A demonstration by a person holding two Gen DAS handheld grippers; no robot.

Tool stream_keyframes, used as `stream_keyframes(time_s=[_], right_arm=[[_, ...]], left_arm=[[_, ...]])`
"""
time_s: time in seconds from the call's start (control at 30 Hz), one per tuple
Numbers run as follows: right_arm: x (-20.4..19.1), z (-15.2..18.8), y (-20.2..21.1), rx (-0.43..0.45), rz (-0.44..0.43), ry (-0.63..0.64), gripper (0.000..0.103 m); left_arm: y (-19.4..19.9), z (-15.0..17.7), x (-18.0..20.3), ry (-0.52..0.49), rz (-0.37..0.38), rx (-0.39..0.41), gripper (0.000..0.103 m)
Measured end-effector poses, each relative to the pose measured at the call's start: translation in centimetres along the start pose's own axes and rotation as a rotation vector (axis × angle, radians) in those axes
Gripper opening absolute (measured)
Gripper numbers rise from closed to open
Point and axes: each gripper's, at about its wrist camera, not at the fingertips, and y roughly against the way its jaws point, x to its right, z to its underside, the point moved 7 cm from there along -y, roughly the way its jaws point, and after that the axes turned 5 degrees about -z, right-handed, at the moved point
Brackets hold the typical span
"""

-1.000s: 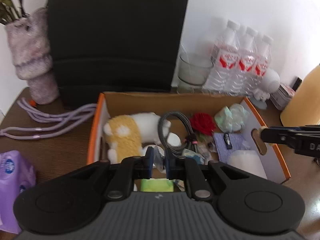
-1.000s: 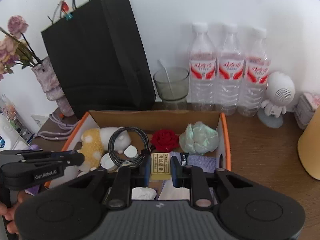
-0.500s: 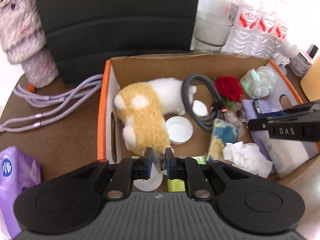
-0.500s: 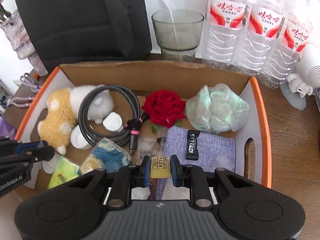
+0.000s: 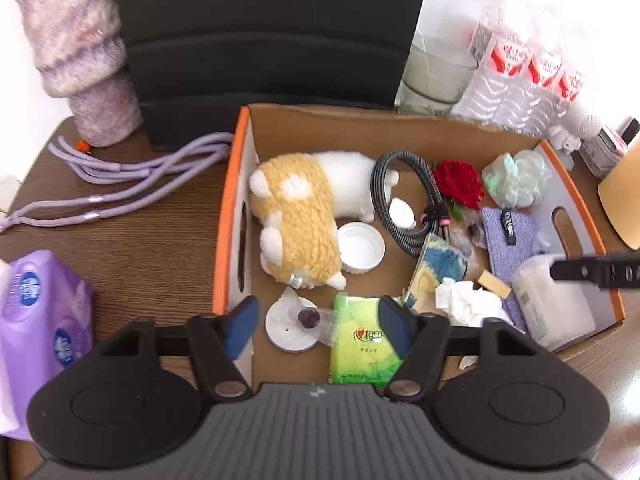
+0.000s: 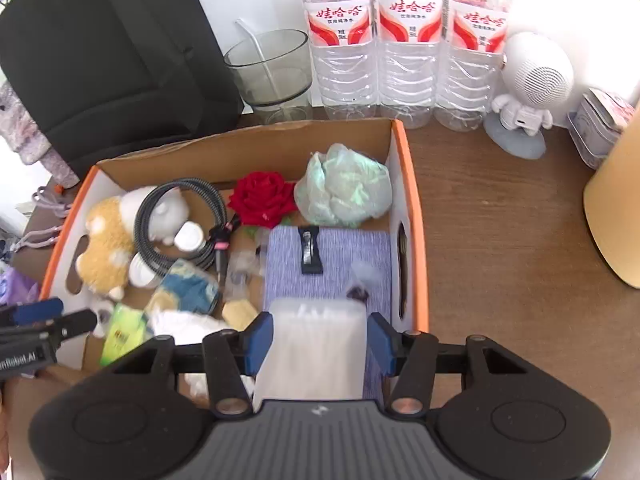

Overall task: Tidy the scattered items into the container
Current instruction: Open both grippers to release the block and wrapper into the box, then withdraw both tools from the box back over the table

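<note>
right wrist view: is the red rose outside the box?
No. The rose lies inside the box, near its back wall, between the coiled cable and the pale green pouf.

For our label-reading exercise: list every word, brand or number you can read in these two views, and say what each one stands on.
"娃哈哈": red labels of the three water bottles; the smaller print under it is too small to read.
"GenRobot.AI", partly cut off: side of the left gripper.
"相印", blurred: green tissue pack; its lower print is unreadable.
Purple tissue pack: blue logo, blurred.
Black tag on the purple cloth: unreadable.
</note>
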Motion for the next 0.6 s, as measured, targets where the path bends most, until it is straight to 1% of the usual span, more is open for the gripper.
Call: stream_keyframes(time_s=[0.07,0.13,0.3,0.33,0.37,0.4,0.43,0.47,0.5,0.57,0.6], right_arm=[[-0.3,0.3,1.3,0.014,0.004,0.005,0.051],[-0.8,0.7,2.2,0.016,0.013,0.013,0.053],[-1.7,1.9,3.8,-0.014,0.029,0.034,0.056],[-2.0,2.2,4.3,-0.008,0.026,0.034,0.057],[-2.3,2.5,4.7,-0.001,0.022,0.037,0.06],[-2.5,2.7,5.2,0.012,0.019,0.041,0.063],[-2.8,3.0,5.7,0.031,0.017,0.043,0.065],[-3.1,3.3,6.2,0.051,0.019,0.047,0.07],[-3.5,3.8,6.6,0.079,0.029,0.057,0.073],[-4.3,4.8,7.2,0.146,0.076,0.116,0.075],[-4.7,5.2,7.4,0.168,0.098,0.147,0.078]], left_arm=[[1.5,-0.3,0.2,0.002,-0.005,0.03,0.086],[2.7,-0.5,0.5,0.006,-0.016,0.043,0.088],[4.6,-0.1,1.1,0.003,-0.045,0.037,0.09],[5.0,0.0,1.1,0.005,-0.055,0.043,0.093],[5.4,0.3,1.1,0.008,-0.064,0.052,0.095],[5.8,0.6,1.1,0.009,-0.076,0.062,0.096],[6.2,1.0,1.2,0.008,-0.093,0.075,0.1],[6.4,1.5,1.2,0.004,-0.112,0.088,0.103],[6.6,2.0,1.4,-0.004,-0.124,0.093,0.103],[6.7,3.1,1.6,-0.014,-0.135,0.099,0.103],[6.8,3.5,1.7,-0.01,-0.141,0.111,0.103]])
